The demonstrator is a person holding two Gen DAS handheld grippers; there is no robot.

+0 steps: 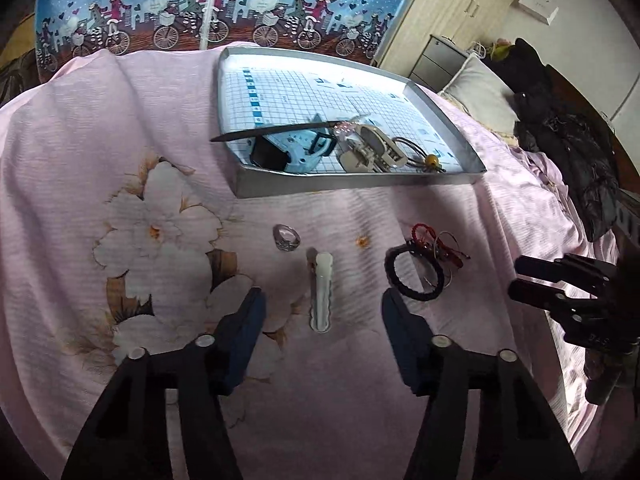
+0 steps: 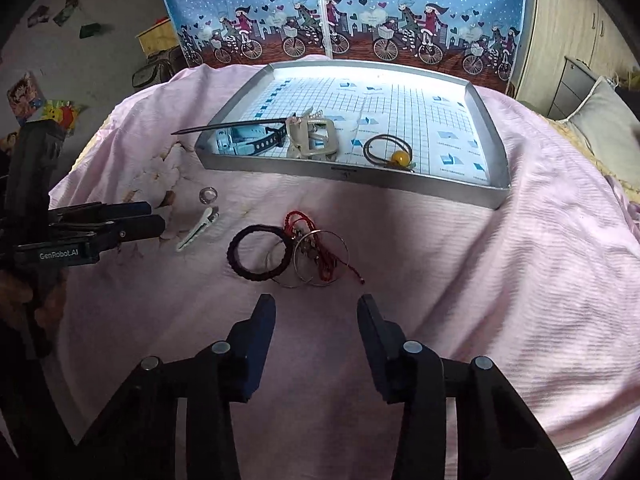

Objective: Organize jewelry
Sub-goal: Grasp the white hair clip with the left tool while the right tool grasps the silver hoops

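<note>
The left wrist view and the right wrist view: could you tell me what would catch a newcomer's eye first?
First, the grey tray at the far side of the pink bedspread, already holding a watch, a hair claw and a yellow-bead hair tie. Nearer, loose on the cloth, lie a white hair clip, a ring and a tangle of hair tie, hoops and red cord. The left gripper hangs open over the clip; the right gripper is open before the tangle.

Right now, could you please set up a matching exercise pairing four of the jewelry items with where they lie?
Items:
1. white hair clip
2. silver ring
3. black hair tie
4. yellow bead tie

Places:
A. in the tray
B. ahead of the right gripper, tangled with the red cord
C. between the left gripper fingers
D. on the bedspread, beyond the clip

Pairs: 1-C, 2-D, 3-B, 4-A
</note>
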